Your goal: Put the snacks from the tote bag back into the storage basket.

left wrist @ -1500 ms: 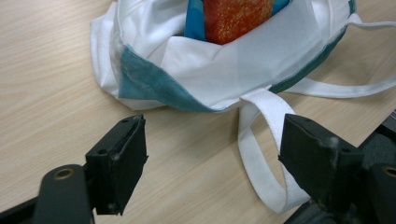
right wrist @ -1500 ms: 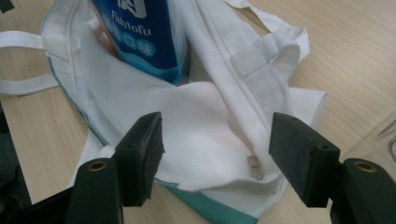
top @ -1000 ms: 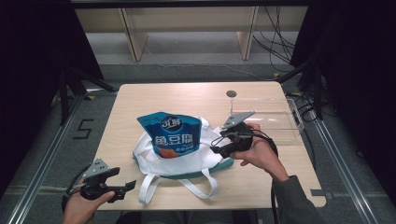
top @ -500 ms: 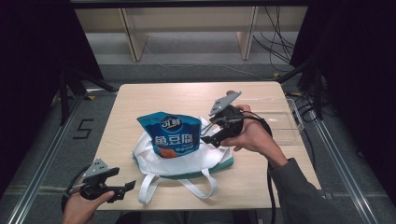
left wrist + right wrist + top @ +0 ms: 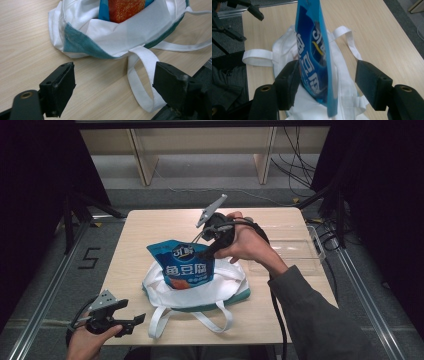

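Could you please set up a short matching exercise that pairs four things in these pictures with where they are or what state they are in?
Things:
1. blue snack pouch
2. white tote bag
3. left claw
4. clear plastic tray

Places or states:
A. open, low at the table's near left corner
B. lying slumped on the table, straps toward the near edge
C. standing upright in the bag, between the open jaws of the right claw
D. at the table's right side

Pairs: 1-C, 2-B, 3-A, 4-D

snack pouch [image 5: 182, 266] base hidden inside tote bag [image 5: 225, 285]
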Motion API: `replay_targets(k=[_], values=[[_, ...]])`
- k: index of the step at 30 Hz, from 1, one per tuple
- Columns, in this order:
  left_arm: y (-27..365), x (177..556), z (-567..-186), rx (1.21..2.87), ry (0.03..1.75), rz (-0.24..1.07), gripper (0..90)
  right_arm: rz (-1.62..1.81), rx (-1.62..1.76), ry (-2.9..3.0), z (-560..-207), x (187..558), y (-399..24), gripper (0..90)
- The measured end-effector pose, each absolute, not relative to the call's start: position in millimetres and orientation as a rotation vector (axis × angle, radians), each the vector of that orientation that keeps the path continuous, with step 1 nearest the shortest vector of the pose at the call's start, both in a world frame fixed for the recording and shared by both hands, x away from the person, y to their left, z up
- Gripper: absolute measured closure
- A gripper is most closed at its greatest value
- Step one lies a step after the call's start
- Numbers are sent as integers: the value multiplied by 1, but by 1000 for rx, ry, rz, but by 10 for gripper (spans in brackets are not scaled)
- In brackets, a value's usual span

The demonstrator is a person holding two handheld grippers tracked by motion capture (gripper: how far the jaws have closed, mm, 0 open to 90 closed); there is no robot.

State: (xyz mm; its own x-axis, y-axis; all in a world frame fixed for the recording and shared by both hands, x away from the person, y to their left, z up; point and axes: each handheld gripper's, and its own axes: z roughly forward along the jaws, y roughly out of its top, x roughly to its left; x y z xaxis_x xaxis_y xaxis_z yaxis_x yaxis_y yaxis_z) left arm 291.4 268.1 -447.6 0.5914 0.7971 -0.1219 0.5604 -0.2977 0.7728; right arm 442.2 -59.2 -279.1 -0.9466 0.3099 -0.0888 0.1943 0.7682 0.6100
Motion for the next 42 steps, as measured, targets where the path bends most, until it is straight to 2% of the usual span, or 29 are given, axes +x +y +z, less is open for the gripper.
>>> replay_targets(k=[1, 8, 14, 30, 32, 35, 42], values=[[270, 292, -447, 2036, 1058, 368, 170, 919, 396, 2784, -278, 444, -56, 376], [270, 292, -447, 2031, 1056, 369, 170, 847, 359, 2861, -272, 452, -35, 441], [269, 292, -447, 2018, 1067, 362, 170, 745, 335, 2917, -273, 461, -13, 567], [267, 292, -449, 2005, 1060, 363, 172, 578, 168, 2982, -281, 476, 11, 780], [269, 291, -447, 2043, 1046, 379, 173, 551, 167, 2992, -283, 478, 14, 807], [267, 291, -448, 2002, 1060, 373, 174, 540, 115, 2992, -287, 483, 16, 864], [269, 291, -447, 2036, 1046, 378, 175, 479, 86, 3021, -288, 482, 18, 900]])
